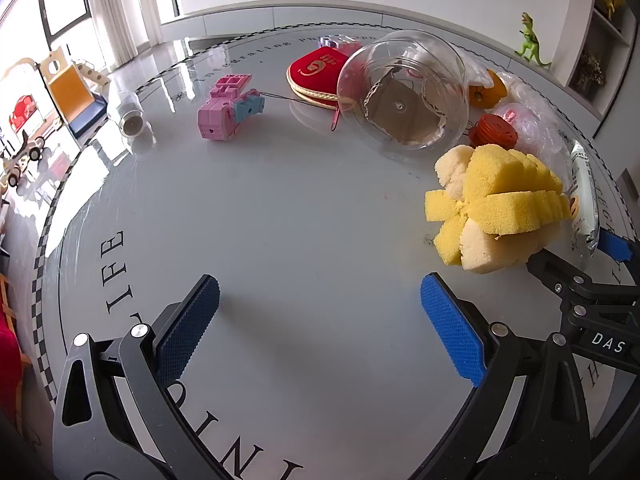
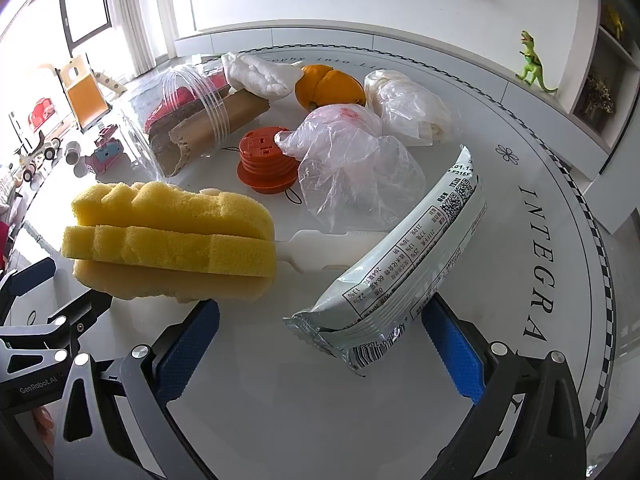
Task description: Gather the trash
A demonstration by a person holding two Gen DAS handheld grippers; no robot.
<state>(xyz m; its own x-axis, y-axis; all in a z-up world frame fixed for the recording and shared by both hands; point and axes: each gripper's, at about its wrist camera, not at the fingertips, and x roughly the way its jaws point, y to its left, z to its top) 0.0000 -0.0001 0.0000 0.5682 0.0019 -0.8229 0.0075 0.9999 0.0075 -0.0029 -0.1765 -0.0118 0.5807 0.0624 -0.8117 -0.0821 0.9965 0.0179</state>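
Nearest the right wrist cam, a silver snack wrapper [image 2: 404,264] was seen lying flat on the round glass table [image 2: 280,400], its crimped near end betw. the fingers of the right gripper [image 2: 320,344], which was spread wide & held nothing. Its long axis was angled up & to the right, away from the tongs, so the far end was pointed toward the table's rim. Contact betw. pads and wrapper couldn't be told for sure. Just left of it a yellow sponge brush [image 2: 168,236] was laid, w/ crumpled clear plastic bags [image 2: 352,164] & an orange cap [image 2: 266,164] beyond. The left gripper [image 1: 320,320] was likewise released, over bare glass, well apart from the wrapper [image 1: 585,200] at its far right. The right hand was judged the nearer; a close along the wrapper's short side was likely called for.
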